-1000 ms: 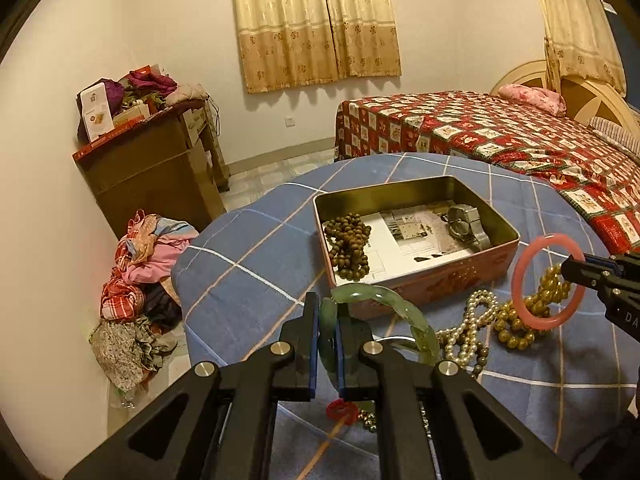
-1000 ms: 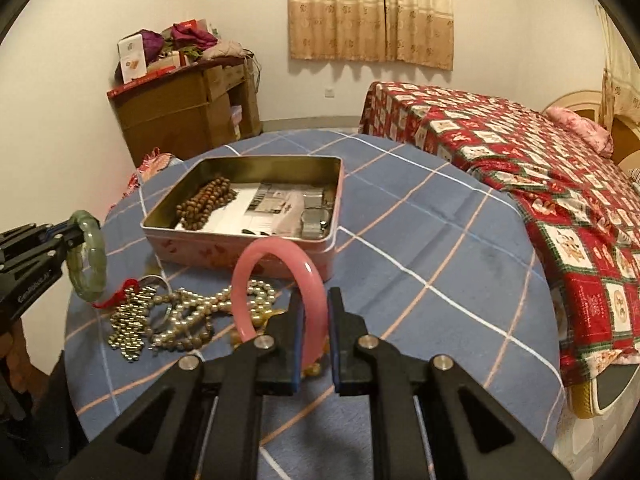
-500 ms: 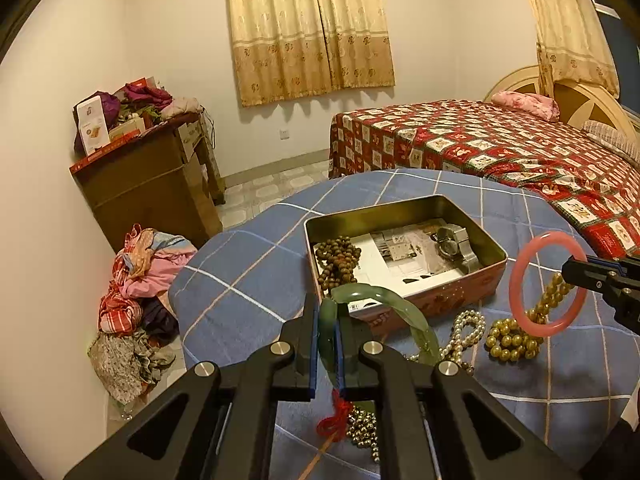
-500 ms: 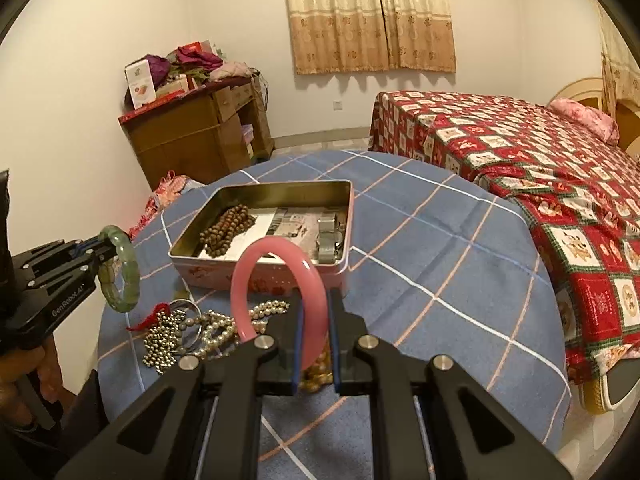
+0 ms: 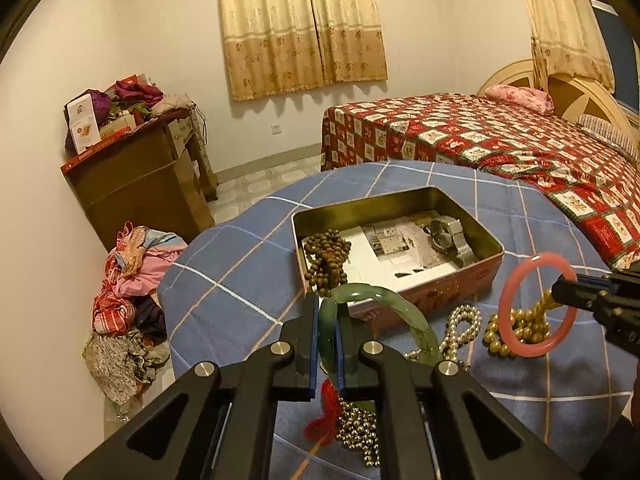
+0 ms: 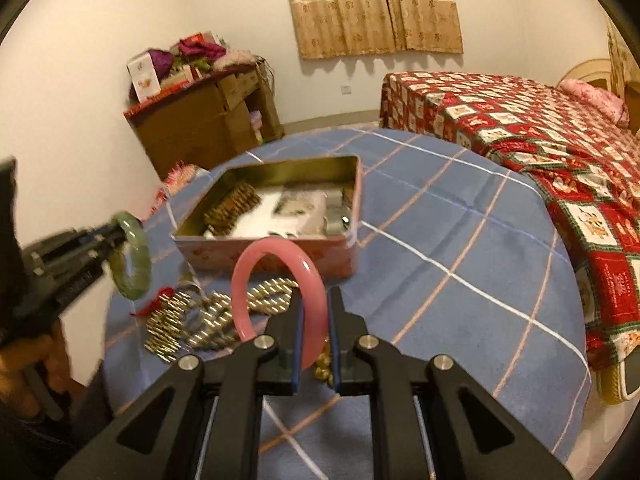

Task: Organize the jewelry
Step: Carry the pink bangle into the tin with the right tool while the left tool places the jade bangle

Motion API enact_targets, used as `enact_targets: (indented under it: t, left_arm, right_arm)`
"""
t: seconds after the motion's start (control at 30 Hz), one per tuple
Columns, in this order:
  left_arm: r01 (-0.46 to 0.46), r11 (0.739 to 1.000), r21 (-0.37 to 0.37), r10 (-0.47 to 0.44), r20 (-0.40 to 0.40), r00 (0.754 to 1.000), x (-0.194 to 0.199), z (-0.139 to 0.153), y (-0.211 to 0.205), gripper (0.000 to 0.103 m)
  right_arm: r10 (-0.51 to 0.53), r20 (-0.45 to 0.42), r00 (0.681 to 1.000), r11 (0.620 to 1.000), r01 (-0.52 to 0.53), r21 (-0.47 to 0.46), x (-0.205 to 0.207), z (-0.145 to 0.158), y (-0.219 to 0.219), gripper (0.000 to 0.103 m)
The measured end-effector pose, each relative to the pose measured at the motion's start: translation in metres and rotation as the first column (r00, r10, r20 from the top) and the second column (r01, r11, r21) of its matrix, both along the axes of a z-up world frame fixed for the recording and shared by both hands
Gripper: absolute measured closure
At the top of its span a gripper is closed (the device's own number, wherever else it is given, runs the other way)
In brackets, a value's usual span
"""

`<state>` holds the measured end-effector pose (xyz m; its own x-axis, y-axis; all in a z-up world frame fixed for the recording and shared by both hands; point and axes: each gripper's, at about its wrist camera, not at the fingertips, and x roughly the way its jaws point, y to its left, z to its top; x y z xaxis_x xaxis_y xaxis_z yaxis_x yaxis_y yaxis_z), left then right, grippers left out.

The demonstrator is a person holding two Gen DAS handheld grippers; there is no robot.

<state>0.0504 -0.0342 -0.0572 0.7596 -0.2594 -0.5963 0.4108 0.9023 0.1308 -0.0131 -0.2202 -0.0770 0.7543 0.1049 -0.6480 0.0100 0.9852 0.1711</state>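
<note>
Right view motion-blurred, tin (image 6: pixel 276 248) contents smeared, beads (image 6: pixel 192 320) streaked

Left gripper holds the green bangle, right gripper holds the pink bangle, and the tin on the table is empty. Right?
Not quite. The tin is not empty: the left wrist view shows brown beads, a watch and paper inside. The left gripper does hold the green bangle, the right gripper the pink bangle.

Beyond my bench (image 5: pixel 240 276) I see a bed (image 5: pixel 480 140), curtains (image 5: pixel 300 24), a cluttered cabinet (image 5: pixel 140 176), and clothes (image 5: pixel 128 304) heaped on the floor (image 5: pixel 256 180).
</note>
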Motion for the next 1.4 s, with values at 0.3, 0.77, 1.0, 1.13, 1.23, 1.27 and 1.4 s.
enact_targets:
  t: [0.3,0.77,1.0,1.13,1.23,1.27,1.4]
  left_arm:
    - [0.003,1.0,0.027,-0.002,-0.04,0.999,0.01,-0.022,-0.006,0.097]
    - [0.016,1.0,0.021,-0.015,-0.048,0.999,0.01,-0.023,-0.006,0.097]
    - [0.021,1.0,0.022,-0.02,-0.034,0.999,0.009,-0.017,-0.007,0.097]
    - [0.012,1.0,0.026,-0.012,-0.011,1.0,0.015,-0.007,-0.007,0.097]
    - [0.016,1.0,0.022,-0.016,-0.001,1.0,0.018,0.0,-0.008,0.097]
    - [0.017,1.0,0.021,-0.017,0.002,1.0,0.018,0.001,-0.009,0.097]
    - [0.028,0.999,0.021,-0.027,-0.001,1.0,0.016,0.0,-0.012,0.097]
  right_arm:
    - [-0.022,-0.107,0.994,0.998,0.016,-0.055,0.007,-0.032,-0.009,0.087]
    - [-0.006,-0.057,0.998,0.999,0.003,-0.05,-0.005,-0.012,-0.004,0.089]
    - [-0.001,-0.041,0.999,0.997,-0.002,-0.076,-0.002,-0.009,-0.001,0.089]
    - [0.011,-0.022,1.0,0.996,-0.012,-0.083,0.003,0.005,-0.001,0.089]
    - [0.045,-0.007,0.999,0.998,-0.045,-0.046,0.005,0.015,-0.002,0.089]
    - [0.049,-0.009,0.999,0.998,-0.05,-0.032,0.006,0.015,-0.003,0.089]
    - [0.067,-0.076,0.995,0.997,-0.069,-0.018,0.01,-0.001,-0.005,0.089]
